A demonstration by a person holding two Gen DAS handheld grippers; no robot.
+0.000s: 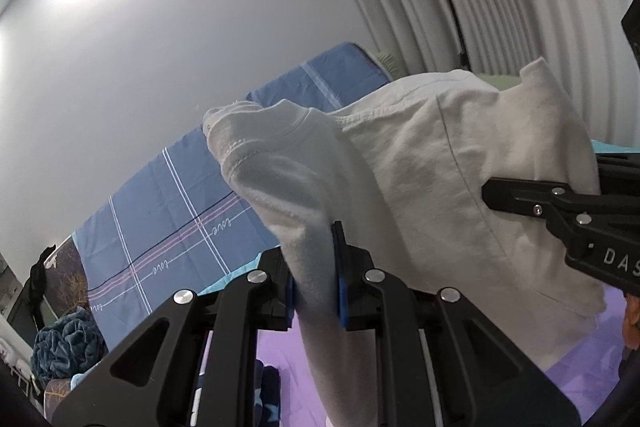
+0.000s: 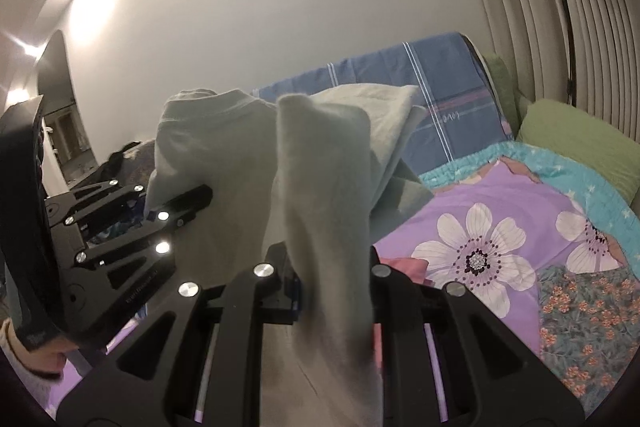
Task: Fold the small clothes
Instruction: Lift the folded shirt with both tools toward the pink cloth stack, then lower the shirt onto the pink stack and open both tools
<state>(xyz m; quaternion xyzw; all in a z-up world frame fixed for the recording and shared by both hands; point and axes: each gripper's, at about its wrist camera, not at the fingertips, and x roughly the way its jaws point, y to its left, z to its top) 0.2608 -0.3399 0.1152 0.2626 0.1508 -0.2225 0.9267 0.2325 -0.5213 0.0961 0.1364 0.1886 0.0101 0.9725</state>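
A bed (image 2: pixel 496 199) with a purple flowered cover fills the lower ground under both tongs. Along its far side, against the pale wall (image 1: pixel 168 39), stands a blue checked mattress (image 1: pixel 172 211), with a green pillow (image 2: pixel 580 143) at the corner near the pleated curtain (image 2: pixel 532 7). A crumpled blue blanket (image 1: pixel 66 345) lies at the mattress's other end. The white garment (image 1: pixel 448 163) hangs in the air above the bed, held up between both tongs and blocking most of the forward view. The left gripper (image 1: pixel 316 279) is pinched narrow on one bunched fold. The right gripper (image 2: pixel 334 283) is likewise closed on another fold.
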